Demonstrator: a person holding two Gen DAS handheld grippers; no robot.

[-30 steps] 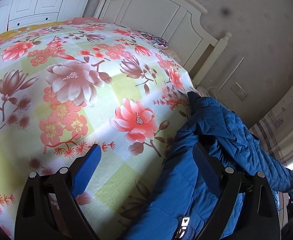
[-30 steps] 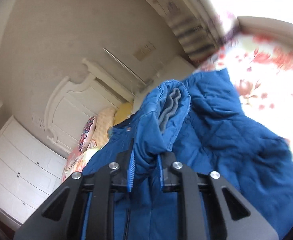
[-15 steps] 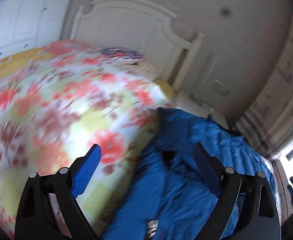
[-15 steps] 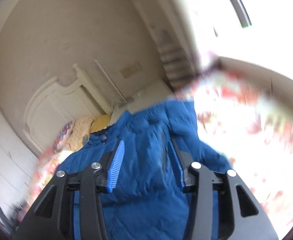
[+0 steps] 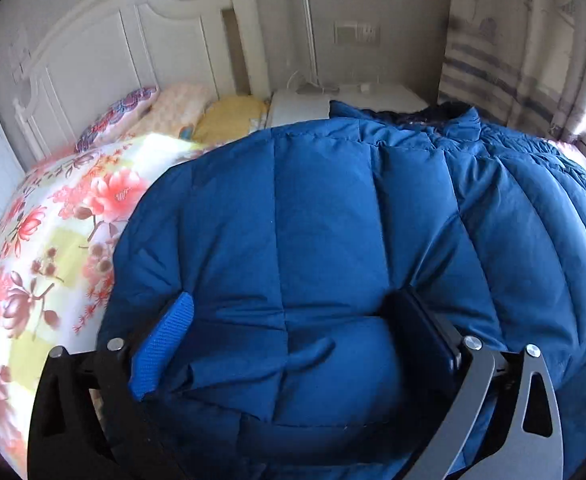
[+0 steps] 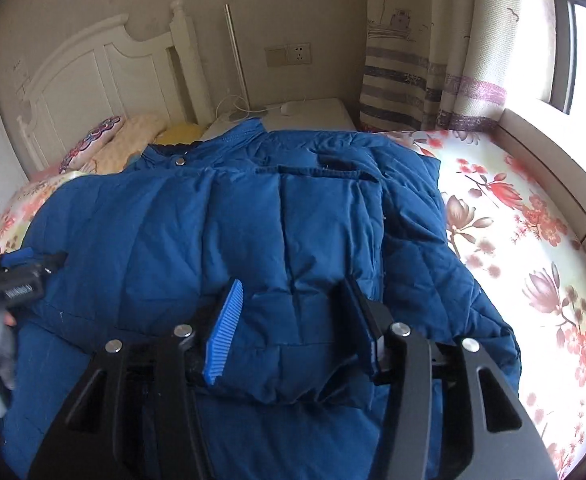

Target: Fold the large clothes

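A large blue quilted jacket [image 5: 333, 200] lies spread and partly folded on the floral bedspread [image 5: 53, 248]. My left gripper [image 5: 293, 320] hovers low over its near edge. Its jaws are opening to full width, and the puffy cloth bulges up between the blue pads without being pinched. My right gripper [image 6: 289, 292] sits over the jacket [image 6: 253, 208] near its front fold, jaws opening, with cloth lying under the gap but not clamped. The left gripper [image 6: 25, 264] also shows at the left edge of the right wrist view, resting on the jacket's side.
A white headboard [image 5: 105, 44] and several pillows [image 5: 173, 104] stand at the bed's far end, with a white nightstand [image 6: 293, 116] beside them. Striped curtains [image 6: 433, 80] and a window sill [image 6: 553, 168] run along the right. Floral bedspread [image 6: 525, 248] lies bare to the jacket's right.
My right gripper has let go of the jacket fold it pinched and opened. My left gripper swung right from the bedspread to over the jacket. Both views have rolled level.
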